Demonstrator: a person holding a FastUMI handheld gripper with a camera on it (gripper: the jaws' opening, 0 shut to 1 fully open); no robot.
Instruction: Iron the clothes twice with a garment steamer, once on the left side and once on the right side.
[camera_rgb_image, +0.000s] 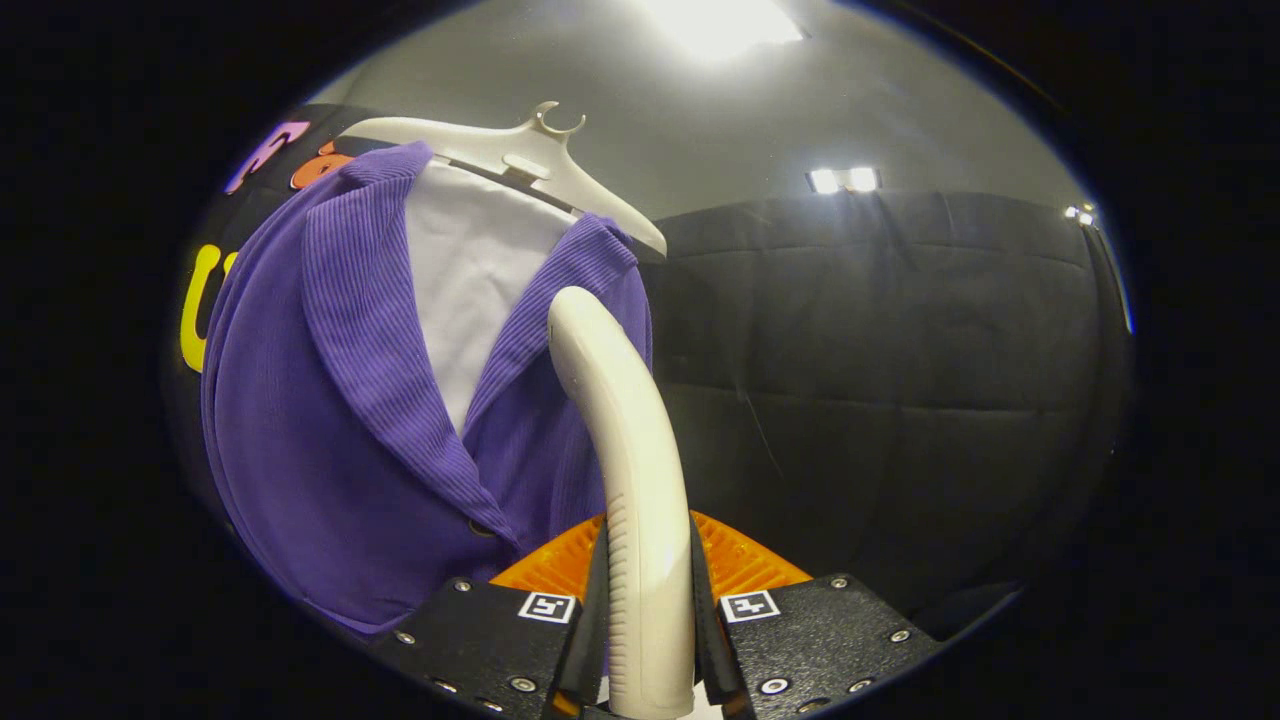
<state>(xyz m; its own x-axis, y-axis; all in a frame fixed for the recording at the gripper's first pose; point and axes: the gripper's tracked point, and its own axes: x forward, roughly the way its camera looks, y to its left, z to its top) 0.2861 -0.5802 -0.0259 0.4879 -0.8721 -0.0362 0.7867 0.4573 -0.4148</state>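
A purple ribbed jacket with a wide collar hangs on a white hanger, with a white panel showing inside its open neck. My gripper is shut on the white handle of the garment steamer, both fingers pressing its sides. The handle curves up and away from the fingers, and its top end sits against the jacket's right lapel, just under the hanger's right arm. The steamer's head is hidden behind the handle.
A black quilted cloth wall stands beyond the fingers, to the right of the jacket. A grey ceiling with bright lamps spans above the hanger.
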